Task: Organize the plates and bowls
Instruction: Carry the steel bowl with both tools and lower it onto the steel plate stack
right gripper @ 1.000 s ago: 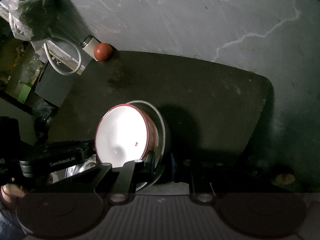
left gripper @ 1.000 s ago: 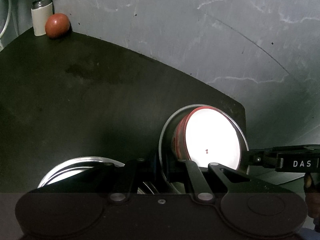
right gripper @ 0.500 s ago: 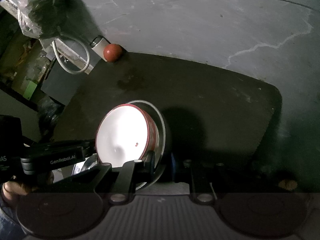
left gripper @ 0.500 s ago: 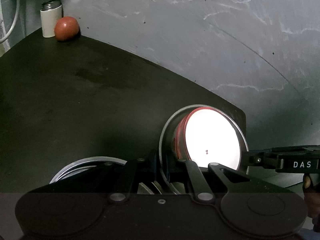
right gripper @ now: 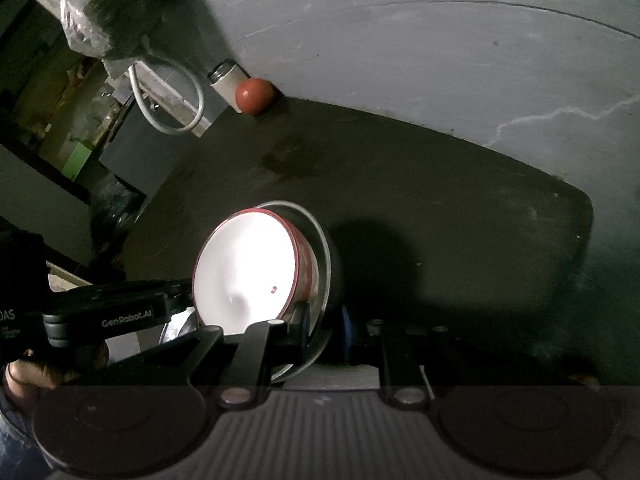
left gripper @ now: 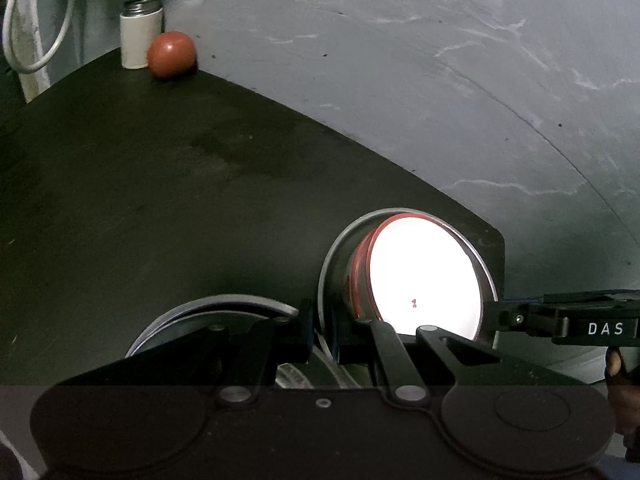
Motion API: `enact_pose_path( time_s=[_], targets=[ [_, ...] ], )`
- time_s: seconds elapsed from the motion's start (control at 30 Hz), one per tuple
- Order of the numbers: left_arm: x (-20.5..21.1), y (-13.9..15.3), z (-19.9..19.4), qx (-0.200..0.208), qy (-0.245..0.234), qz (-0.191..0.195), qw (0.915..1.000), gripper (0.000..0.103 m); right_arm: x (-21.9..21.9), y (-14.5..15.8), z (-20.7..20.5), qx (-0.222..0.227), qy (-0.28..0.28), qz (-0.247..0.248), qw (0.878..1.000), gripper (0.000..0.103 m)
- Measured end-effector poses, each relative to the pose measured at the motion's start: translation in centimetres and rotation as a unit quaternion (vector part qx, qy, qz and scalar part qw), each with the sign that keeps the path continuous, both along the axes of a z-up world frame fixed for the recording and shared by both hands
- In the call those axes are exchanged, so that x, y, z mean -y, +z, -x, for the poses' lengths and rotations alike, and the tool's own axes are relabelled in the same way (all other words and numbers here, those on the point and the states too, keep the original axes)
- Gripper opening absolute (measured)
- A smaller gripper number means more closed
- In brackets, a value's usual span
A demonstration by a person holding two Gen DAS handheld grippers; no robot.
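Left wrist view looks along the left gripper (left gripper: 324,336), whose two fingers are pinched on the near rim of a steel bowl (left gripper: 332,276). That steel bowl is tipped on edge just ahead of the fingertips, its opening turned toward the right. Nested inside it sits a white bowl with a red rim (left gripper: 424,280), brightly lit, with a small red mark on its inner face. Below and to the left of the fingers lies a steel plate (left gripper: 208,312), partly hidden behind the linkage. From the right edge the right gripper (left gripper: 492,320) reaches in, its tip touching the far rim of the steel bowl. Far ahead and to the left, at the back corner of the dark table (left gripper: 160,200), a white can (left gripper: 141,34) stands upright with a red tomato (left gripper: 172,54) touching it on the right.

Right wrist view shows the right gripper (right gripper: 326,330) clamped on the steel bowl's (right gripper: 326,264) rim, one finger inside and one outside. The white bowl (right gripper: 244,268) faces left there, toward the left gripper (right gripper: 180,308) coming in from that side. Far ahead and left are the tomato (right gripper: 254,95), the can (right gripper: 226,78), a looped white cable (right gripper: 168,100) and a plastic bag (right gripper: 108,4).
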State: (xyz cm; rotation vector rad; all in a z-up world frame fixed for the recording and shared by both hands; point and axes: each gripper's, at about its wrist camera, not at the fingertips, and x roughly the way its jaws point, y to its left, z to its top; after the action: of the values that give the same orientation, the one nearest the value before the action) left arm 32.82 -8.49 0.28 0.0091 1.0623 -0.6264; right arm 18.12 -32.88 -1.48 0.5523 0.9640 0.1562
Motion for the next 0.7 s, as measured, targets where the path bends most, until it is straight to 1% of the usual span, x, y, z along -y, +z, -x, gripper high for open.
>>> enact_pose_path(
  time_s=[0.3, 0.7],
  targets=[
    [-1.5, 0.4, 0.2, 0.003, 0.024, -0.001, 0.9997, 0.007, -1.4, 0.4, -0.8, 0.004, 0.023, 0.002, 1.0, 0.019],
    [-5.2, 0.6, 1.0, 0.0, 0.075, -0.004, 0.9972, 0.007, -4.2, 0.7, -2.5, 0.007, 0.075, 0.002, 0.997, 0.019]
  ],
)
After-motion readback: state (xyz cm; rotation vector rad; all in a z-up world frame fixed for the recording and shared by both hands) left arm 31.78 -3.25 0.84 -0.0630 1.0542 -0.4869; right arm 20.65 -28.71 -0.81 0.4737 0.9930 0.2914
